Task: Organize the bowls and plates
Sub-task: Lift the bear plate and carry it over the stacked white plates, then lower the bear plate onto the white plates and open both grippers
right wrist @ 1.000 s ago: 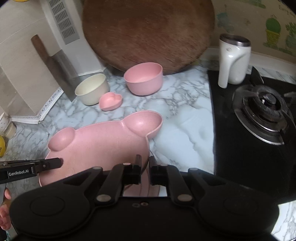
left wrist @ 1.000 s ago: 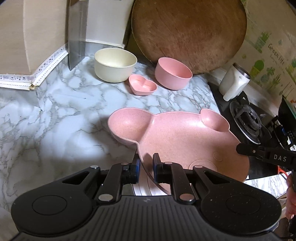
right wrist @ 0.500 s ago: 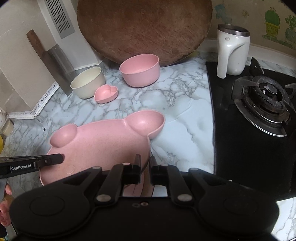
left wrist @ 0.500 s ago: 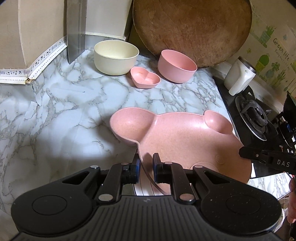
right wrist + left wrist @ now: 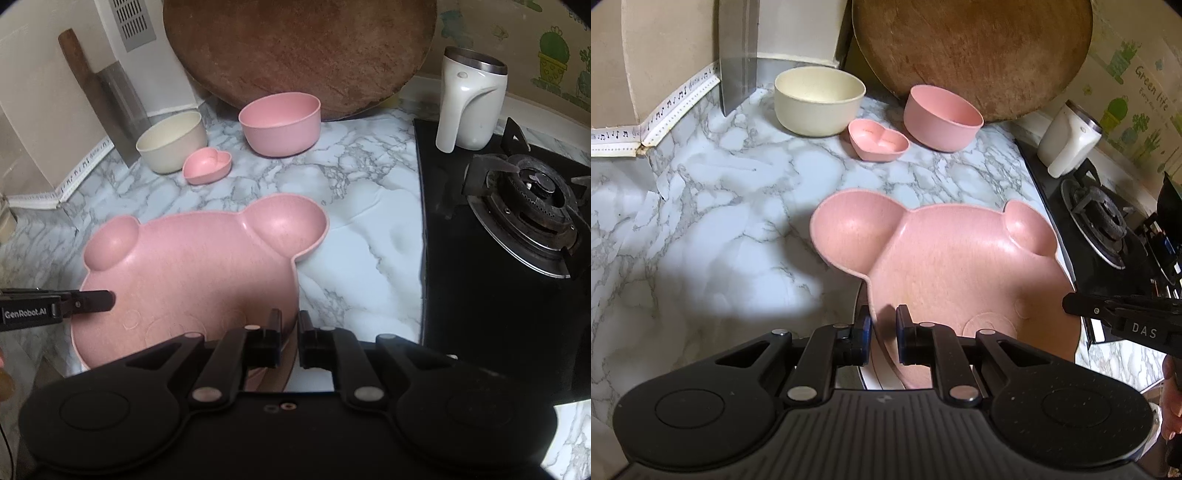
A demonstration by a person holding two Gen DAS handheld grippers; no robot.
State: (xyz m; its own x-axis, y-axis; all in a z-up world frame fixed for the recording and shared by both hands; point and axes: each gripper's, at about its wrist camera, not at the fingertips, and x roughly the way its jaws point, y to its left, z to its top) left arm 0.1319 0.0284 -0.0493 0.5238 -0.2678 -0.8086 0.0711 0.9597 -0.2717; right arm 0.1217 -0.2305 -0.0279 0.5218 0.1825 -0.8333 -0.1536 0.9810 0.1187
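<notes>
A pink bear-shaped plate [image 5: 960,266] with two ear cups is held above the marble counter [image 5: 713,206]. My left gripper [image 5: 882,323] is shut on its left rim. My right gripper [image 5: 290,326] is shut on its right rim [image 5: 293,295]. Behind it stand a cream bowl [image 5: 818,99], a small pink heart dish [image 5: 878,139] and a pink round bowl [image 5: 942,116]. The same plate [image 5: 192,273], cream bowl [image 5: 171,142], heart dish [image 5: 207,165] and pink bowl [image 5: 280,122] show in the right wrist view.
A large round wooden board [image 5: 971,51] leans on the back wall. A cleaver [image 5: 737,55] leans at the back left. A white mug [image 5: 467,105] stands by a black gas stove [image 5: 532,206] on the right.
Both grippers have carried the plate forward, toward the bowls at the back. The bowls now sit closer in both views. The grip on the plate is unchanged.
</notes>
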